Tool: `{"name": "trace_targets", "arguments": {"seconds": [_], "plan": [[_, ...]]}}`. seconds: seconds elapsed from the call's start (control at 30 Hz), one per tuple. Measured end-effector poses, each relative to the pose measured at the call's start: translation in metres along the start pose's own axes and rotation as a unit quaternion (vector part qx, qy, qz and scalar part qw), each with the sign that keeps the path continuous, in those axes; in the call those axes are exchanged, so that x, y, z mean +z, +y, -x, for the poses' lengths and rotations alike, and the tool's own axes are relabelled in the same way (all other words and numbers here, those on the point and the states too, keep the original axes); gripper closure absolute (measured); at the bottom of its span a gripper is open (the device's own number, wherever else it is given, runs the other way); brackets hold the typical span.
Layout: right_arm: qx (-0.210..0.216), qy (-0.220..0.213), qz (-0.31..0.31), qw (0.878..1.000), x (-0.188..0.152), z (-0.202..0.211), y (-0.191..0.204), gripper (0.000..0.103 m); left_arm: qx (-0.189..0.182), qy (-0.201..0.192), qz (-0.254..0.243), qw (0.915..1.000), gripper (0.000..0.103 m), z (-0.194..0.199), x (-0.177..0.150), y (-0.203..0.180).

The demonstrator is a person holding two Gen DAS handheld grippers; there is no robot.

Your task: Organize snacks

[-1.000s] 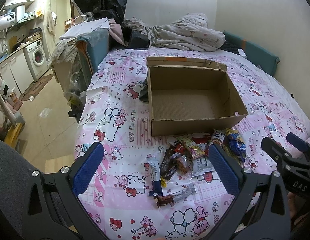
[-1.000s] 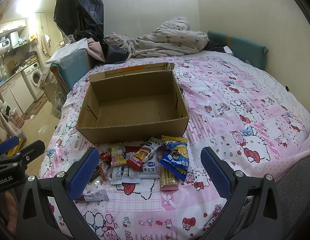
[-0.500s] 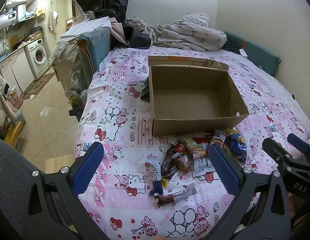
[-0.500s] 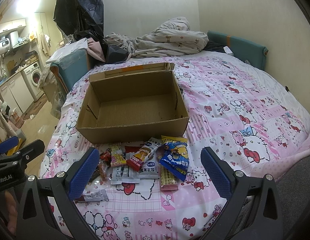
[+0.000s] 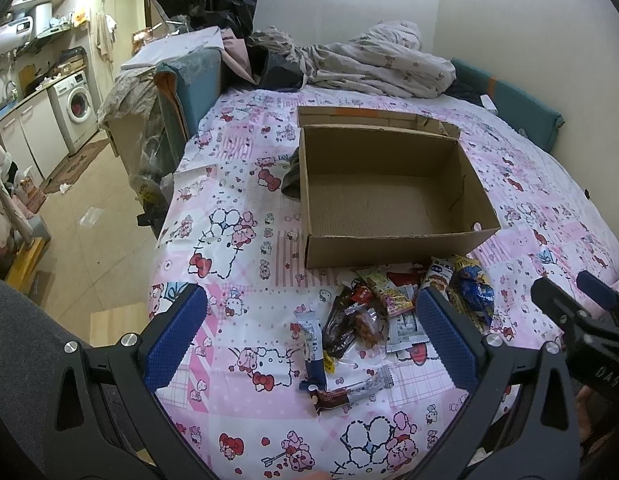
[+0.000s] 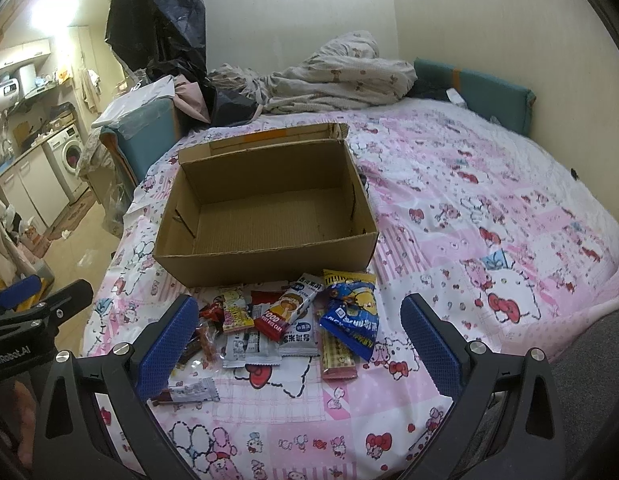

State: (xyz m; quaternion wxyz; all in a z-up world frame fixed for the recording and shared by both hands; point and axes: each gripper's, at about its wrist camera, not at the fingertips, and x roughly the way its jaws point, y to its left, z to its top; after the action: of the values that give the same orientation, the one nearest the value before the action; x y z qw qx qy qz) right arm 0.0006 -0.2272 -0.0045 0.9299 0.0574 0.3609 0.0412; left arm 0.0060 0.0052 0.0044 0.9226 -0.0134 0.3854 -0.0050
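Bed (image 6: 489,208) holds empty box (image 6: 269,216), snacks (image 6: 293,320) piled just before it. Both grippers (image 5: 313,336) (image 6: 293,344) spread wide, empty. Take edge packets singly.

The red and white snack bar (image 6: 287,309), lying on the bed just in front of the cardboard box, reads "FOOD" and "RICE CAKE". The left gripper's body (image 6: 13,360) bears "Robot.AI". The right gripper's body (image 5: 601,374) bears "DAS". Print on the other packets is too small to read.
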Motion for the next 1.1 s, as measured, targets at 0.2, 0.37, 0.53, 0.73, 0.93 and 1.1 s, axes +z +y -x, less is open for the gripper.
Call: {"name": "trace_targets", "arguments": {"seconds": [0.2,0.37,0.53,0.73,0.93,1.1], "plan": [[0.044,0.065,-0.071,0.994,0.028,-0.017,-0.035,0.0,0.004,0.071,-0.006,0.9974,0.0,-0.031,0.025,0.011],[0.021,0.127,-0.071,0.989,0.038,-0.053,-0.06,0.0,0.006,0.163,-0.014,0.9865,0.013,-0.082,0.035,0.016],[0.021,0.152,-0.113,0.982,0.04,-0.072,-0.081,0.0,0.001,0.263,0.03,0.9643,0.035,-0.128,0.017,0.025],[0.032,0.179,-0.17,0.969,0.031,-0.083,-0.096,0.0,-0.015,0.343,0.043,0.9381,0.05,-0.164,-0.025,0.015],[0.028,0.181,-0.177,0.967,0.03,-0.086,-0.099,0.0,-0.035,0.375,0.063,0.9242,0.087,-0.177,-0.049,0.01],[0.027,0.188,-0.188,0.964,0.027,-0.092,-0.104,0.0,-0.036,0.355,0.081,0.9308,0.089,-0.159,-0.045,0.02]]}}
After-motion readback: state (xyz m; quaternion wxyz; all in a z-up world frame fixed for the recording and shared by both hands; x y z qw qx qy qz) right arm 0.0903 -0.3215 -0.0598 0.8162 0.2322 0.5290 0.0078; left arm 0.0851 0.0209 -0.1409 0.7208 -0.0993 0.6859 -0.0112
